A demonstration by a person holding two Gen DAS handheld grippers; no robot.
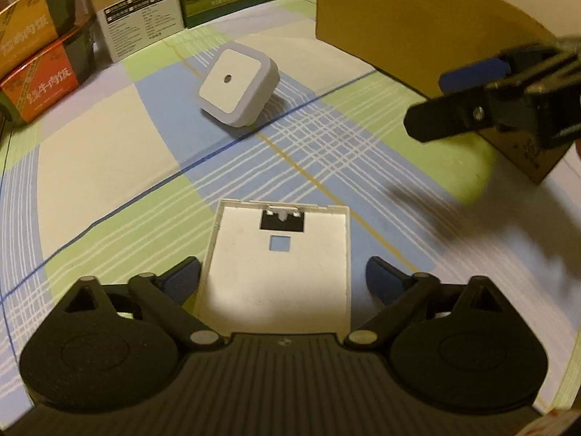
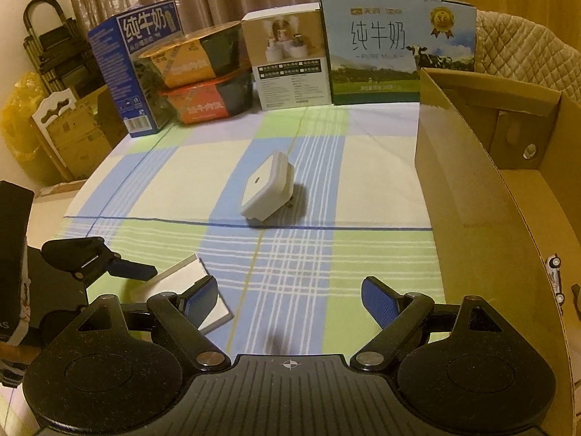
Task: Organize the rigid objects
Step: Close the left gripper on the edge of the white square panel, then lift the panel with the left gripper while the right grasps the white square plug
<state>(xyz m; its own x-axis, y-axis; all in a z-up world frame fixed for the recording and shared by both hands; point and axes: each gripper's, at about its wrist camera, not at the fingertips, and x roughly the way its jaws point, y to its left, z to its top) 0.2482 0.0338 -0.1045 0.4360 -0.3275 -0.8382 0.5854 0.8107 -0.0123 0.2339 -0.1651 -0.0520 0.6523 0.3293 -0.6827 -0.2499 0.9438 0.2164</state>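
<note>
A flat white plastic plate (image 1: 276,272) with a square hole lies on the checked cloth between the fingers of my left gripper (image 1: 283,269). The left pad is at the plate's edge and the right pad stands clear of it, so the jaws are open around the plate. The plate (image 2: 218,312) also shows at the lower left in the right wrist view. A white square night light (image 1: 238,85) (image 2: 267,189) rests tilted on its plug in the middle of the cloth. My right gripper (image 2: 288,290) (image 1: 428,103) hovers open and empty over the cloth, beside the cardboard box (image 2: 472,189).
The open cardboard box (image 1: 399,18) fills the right side. Along the back stand a green milk carton (image 2: 397,49), a white product box (image 2: 290,61), two stacked noodle bowls (image 2: 207,83) and a blue milk carton (image 2: 134,69). The table drops off at the left.
</note>
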